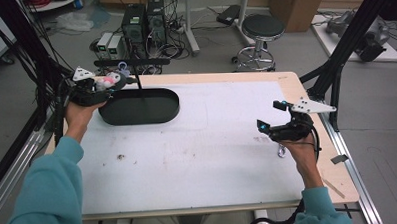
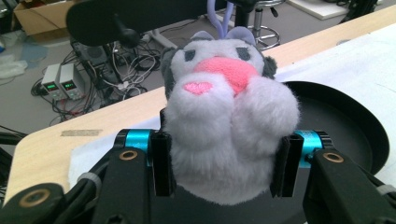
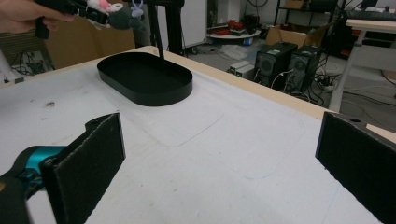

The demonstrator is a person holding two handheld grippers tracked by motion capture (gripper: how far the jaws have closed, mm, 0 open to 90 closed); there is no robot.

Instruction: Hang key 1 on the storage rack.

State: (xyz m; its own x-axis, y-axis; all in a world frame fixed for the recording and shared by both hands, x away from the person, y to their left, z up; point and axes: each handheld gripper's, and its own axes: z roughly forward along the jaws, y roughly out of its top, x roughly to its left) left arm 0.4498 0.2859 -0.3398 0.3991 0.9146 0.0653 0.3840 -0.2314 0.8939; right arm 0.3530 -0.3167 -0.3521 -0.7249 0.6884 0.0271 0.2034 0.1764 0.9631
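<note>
- So, the left gripper (image 2: pixel 226 165) is clamped on a grey plush toy (image 2: pixel 229 126), one black pad pressing into each side of its soft body.
- Up close, the toy has a pink nose, a little pink heart on one paw and a lilac loop on top of its head.
- From the high view, the plush toy (image 1: pixel 110 81) sits in the left gripper (image 1: pixel 116 83) just over the far-left rim of the black oval tray (image 1: pixel 139 106), held up off it and not touching.
- That tray rests on the white mat (image 1: pixel 198 152) at the far-left part of the table (image 1: pixel 290 84), with a thin black rod standing up at its far edge.
- Over on the other side, the right gripper (image 1: pixel 270 117) hangs near the table's right edge, well apart from the tray.
- Its jaws stand wide apart with nothing between them; in the right gripper view, just bare mat (image 3: pixel 224 154) shows between the pads.
- A small dark speck lies on the mat near the left forearm.
</note>
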